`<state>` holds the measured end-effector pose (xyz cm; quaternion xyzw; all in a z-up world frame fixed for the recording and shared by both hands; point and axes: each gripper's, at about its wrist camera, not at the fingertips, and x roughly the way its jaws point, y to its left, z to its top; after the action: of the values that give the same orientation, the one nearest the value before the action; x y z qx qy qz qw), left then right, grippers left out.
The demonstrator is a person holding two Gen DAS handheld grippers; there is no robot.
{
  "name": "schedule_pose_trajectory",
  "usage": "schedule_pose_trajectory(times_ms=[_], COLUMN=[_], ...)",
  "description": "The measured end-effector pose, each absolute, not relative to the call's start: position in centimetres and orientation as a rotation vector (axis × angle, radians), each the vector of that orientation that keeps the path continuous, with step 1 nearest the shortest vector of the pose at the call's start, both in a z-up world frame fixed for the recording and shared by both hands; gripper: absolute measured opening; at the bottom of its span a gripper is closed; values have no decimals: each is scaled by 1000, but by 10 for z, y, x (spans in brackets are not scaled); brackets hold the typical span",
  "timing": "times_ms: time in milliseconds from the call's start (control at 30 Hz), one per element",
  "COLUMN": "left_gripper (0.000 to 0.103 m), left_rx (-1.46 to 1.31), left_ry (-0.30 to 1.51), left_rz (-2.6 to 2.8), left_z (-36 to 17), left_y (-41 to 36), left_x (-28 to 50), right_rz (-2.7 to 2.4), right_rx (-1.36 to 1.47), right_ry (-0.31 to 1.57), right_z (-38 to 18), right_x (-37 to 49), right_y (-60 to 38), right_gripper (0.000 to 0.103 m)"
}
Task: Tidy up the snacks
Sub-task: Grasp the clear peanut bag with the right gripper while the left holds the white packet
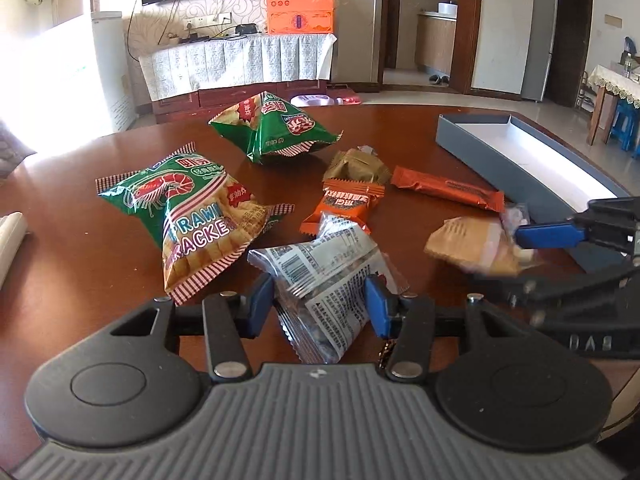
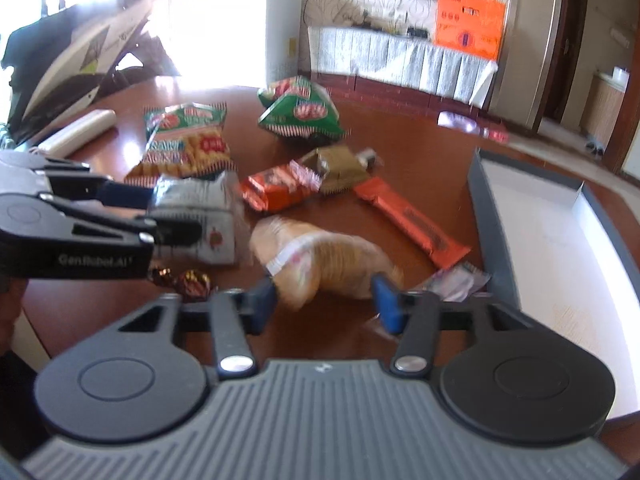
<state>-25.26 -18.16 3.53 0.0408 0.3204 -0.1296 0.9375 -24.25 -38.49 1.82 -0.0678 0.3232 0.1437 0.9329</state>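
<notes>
Snack packs lie on a brown round table (image 1: 80, 280). My left gripper (image 1: 318, 304) is open, its blue fingers on either side of a silver printed packet (image 1: 328, 280), which also shows in the right wrist view (image 2: 196, 216). My right gripper (image 2: 326, 300) is open around a tan biscuit pack (image 2: 328, 260), blurred by motion; that pack also shows in the left wrist view (image 1: 472, 244). Whether either pack is pinched I cannot tell. Two green prawn cracker bags (image 1: 192, 216) (image 1: 276, 128), orange packs (image 1: 348, 204), a long orange bar (image 1: 448, 188) and an olive pack (image 1: 356, 168) lie beyond.
An open grey box with white inside (image 1: 520, 152) stands at the right of the table, also in the right wrist view (image 2: 560, 240). Two wrapped chocolates (image 2: 188, 280) lie near the front. A white roll (image 2: 76, 132) lies at the left edge.
</notes>
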Motion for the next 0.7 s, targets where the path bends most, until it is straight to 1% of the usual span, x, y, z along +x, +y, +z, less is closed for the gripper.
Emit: schedule_pose_trajectory(times_ms=[33, 67, 200, 333, 467, 533, 600, 700], left_gripper=[56, 56, 56, 56, 56, 56, 56, 56], left_rx=[80, 77, 73, 67, 81, 72, 68, 77], left_ry=[659, 662, 666, 671, 670, 674, 675, 669], left_rz=[-264, -264, -266, -275, -283, -286, -287, -286], left_z=[35, 34, 33, 33, 32, 32, 31, 31], left_y=[-181, -181, -180, -181, -183, -182, -182, -184], left_x=[-251, -250, -247, -243, -244, -242, -241, -241], right_rz=[284, 273, 263, 250, 286, 293, 287, 296], right_rx=[-140, -136, -32, 11, -71, -104, -116, -148], right_ry=[664, 663, 692, 660, 733, 756, 741, 715], right_z=[17, 16, 18, 23, 11, 2, 2, 4], right_x=[-243, -243, -239, -230, -213, -209, -209, -212], right_y=[-384, -385, -396, -401, -385, -377, -375, -372], right_gripper=[80, 81, 81, 82, 86, 87, 86, 81])
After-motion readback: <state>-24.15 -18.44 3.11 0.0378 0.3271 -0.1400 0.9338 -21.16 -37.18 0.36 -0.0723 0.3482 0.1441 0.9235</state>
